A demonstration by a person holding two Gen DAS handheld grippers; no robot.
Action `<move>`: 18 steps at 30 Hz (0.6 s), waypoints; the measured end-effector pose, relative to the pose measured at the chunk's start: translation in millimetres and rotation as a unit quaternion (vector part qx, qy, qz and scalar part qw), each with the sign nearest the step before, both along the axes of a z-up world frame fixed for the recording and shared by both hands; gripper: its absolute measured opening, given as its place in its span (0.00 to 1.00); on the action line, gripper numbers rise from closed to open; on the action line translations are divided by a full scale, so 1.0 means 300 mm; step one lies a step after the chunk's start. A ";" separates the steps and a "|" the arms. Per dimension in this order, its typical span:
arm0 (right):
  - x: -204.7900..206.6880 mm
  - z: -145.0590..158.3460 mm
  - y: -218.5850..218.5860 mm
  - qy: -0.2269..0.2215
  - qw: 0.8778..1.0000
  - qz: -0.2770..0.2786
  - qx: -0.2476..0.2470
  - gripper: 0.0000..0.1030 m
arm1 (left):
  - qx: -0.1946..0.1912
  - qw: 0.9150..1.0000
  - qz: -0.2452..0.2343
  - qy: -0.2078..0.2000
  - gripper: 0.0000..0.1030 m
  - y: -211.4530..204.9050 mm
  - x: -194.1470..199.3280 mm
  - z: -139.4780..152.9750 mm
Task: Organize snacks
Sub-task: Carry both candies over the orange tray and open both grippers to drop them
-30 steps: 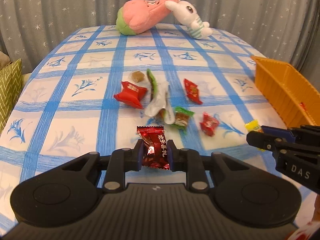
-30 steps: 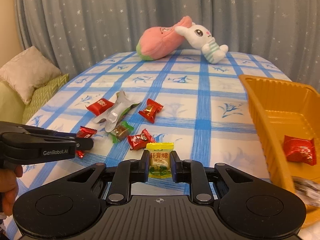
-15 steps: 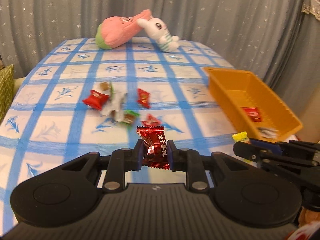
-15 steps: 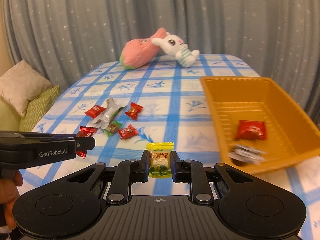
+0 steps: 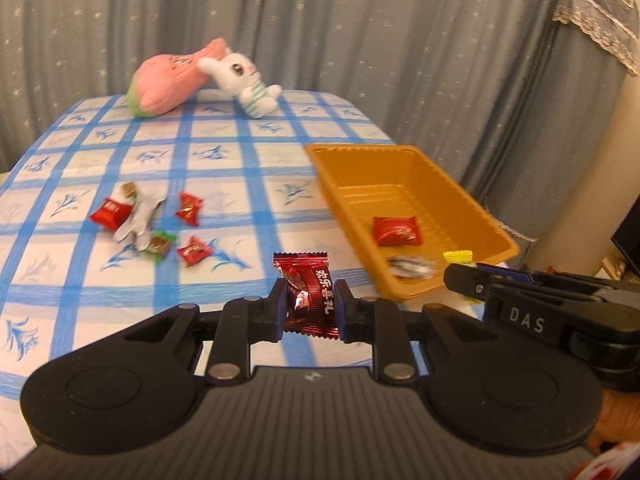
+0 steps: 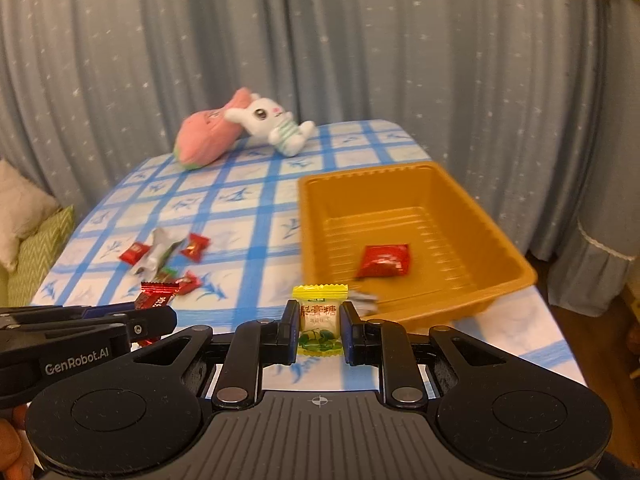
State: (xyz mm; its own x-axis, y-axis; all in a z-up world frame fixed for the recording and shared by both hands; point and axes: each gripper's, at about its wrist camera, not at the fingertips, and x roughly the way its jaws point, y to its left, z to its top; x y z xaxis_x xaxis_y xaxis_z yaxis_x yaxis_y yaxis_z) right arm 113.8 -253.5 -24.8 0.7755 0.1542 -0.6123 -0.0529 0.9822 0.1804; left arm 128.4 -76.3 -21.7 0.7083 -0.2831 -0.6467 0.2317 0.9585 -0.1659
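Note:
My left gripper is shut on a dark red candy, held above the table's near edge, left of the orange tray. My right gripper is shut on a yellow candy, held just before the tray's near rim. The tray holds a red packet and a silvery wrapper. Several loose candies and an empty wrapper lie on the blue checked cloth to the left. The left gripper also shows in the right wrist view.
A pink plush and a white rabbit plush lie at the table's far end by the curtain. A cushion sits off the left side. The tray stands at the table's right edge.
Both grippers have lifted and swung right toward the tray, each still holding its candy. The tray now fills more of both views.

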 end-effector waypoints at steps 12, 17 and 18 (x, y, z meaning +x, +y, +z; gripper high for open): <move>-0.027 0.046 -0.130 -0.008 0.999 -0.038 0.005 0.21 | 0.001 0.999 -0.035 -0.012 0.21 -0.126 0.018 0.048; -0.018 0.054 -0.170 -0.010 0.999 -0.048 0.008 0.21 | 0.001 0.999 -0.049 -0.014 0.21 -0.173 0.049 0.055; -0.013 0.055 -0.178 -0.011 0.999 -0.050 0.008 0.21 | 0.002 0.999 -0.051 -0.014 0.21 -0.181 0.058 0.054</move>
